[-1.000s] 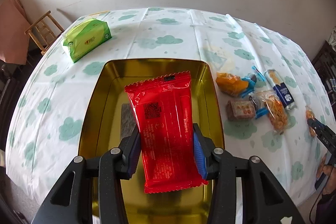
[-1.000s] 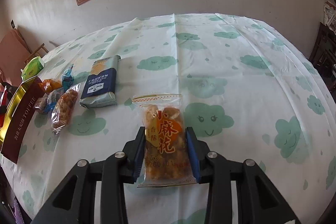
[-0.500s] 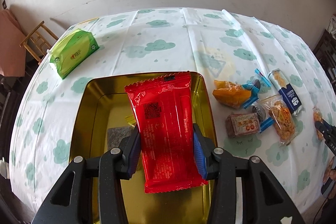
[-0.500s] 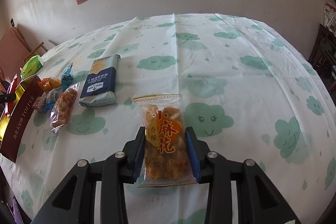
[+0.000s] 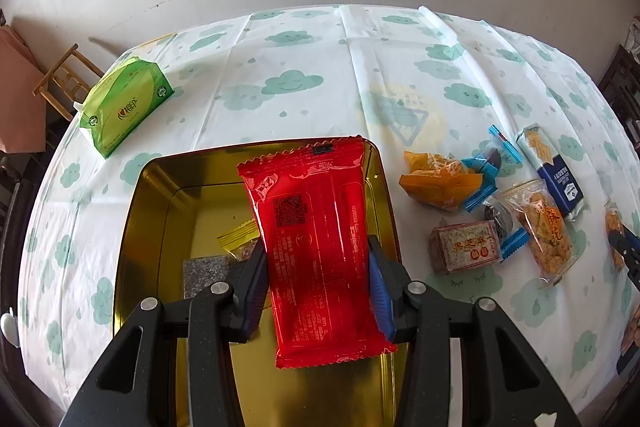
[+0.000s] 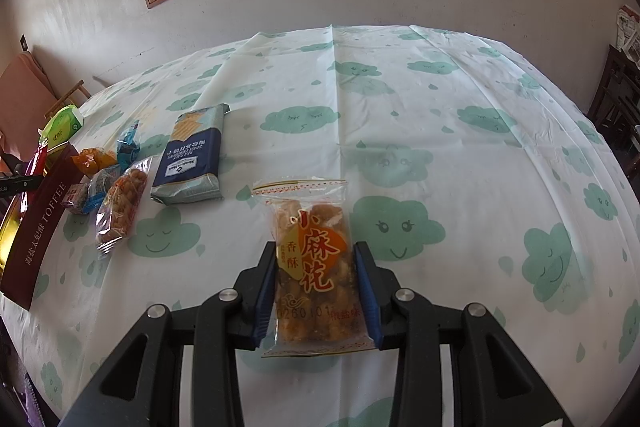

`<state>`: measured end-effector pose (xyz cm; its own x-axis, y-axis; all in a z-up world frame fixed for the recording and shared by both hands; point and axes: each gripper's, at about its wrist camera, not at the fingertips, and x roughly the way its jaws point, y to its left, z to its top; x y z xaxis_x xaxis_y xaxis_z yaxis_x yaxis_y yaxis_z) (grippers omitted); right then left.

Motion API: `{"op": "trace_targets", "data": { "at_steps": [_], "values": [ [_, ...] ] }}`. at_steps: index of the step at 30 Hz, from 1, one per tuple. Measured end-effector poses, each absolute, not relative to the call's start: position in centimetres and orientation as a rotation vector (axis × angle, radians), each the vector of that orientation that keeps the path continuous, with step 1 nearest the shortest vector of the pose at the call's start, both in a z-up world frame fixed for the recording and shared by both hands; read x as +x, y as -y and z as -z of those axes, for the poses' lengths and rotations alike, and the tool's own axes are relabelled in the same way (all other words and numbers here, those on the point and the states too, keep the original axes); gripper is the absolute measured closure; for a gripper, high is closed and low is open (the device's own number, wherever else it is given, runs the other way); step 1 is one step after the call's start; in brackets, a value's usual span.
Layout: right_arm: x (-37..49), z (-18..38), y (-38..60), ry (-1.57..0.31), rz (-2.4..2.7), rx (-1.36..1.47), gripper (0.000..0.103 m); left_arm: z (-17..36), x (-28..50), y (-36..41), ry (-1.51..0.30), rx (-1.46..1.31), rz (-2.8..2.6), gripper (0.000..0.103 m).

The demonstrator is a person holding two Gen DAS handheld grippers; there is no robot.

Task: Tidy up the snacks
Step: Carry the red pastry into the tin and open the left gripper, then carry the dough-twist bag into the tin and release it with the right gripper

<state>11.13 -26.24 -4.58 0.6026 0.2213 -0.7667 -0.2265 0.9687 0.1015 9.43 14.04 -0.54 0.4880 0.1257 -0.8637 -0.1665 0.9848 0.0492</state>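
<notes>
A green tissue pack (image 5: pixel 126 107) is seen at the far left of the cloud-print surface (image 5: pixel 304 67). Beside it, nearer the camera, lies a gold tin (image 5: pixel 152 227); a yellow-edged packet (image 5: pixel 240 239) and a grey bar (image 5: pixel 206 273) are seen inside it. The left tongs (image 5: pixel 316 285) are clamped on a red packet (image 5: pixel 316 247), which is held above the tin. To the right of the tin, loose snacks are grouped on the surface: an orange bag (image 5: pixel 436 185), a brown box (image 5: pixel 466 247), blue-ended sweets (image 5: pixel 494 163), a clear twist bag (image 5: pixel 544 227) and a blue cracker pack (image 5: pixel 554 173).

In the right wrist view, the tin's maroon wall (image 6: pixel 38 227) is seen at the left edge, with the cracker pack (image 6: pixel 192 159) lying well apart from it. The right tongs (image 6: pixel 316 291) are clamped on a second twist bag (image 6: pixel 312 267), held low over the surface; contact cannot be told.
</notes>
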Motion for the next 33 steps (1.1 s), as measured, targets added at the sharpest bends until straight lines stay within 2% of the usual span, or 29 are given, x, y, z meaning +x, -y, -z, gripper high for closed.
{"op": "trace_targets", "data": {
  "at_steps": [17, 23, 33],
  "values": [
    [11.1, 4.6, 26.0, -0.888, -0.256, -0.018, 0.066, -0.3, 8.7, -13.5, -1.008, -0.019, -0.193, 0.057],
    [11.2, 4.6, 26.2, -0.888, -0.264, -0.003, 0.066, -2.3, 5.5, -13.3, -0.952, -0.035, -0.221, 0.057],
    [10.3, 4.4, 26.4, -0.91, -0.273, 0.053, 0.066, -3.4, -0.5, -13.8, -0.954, -0.103, -0.26, 0.049]
  ]
}}
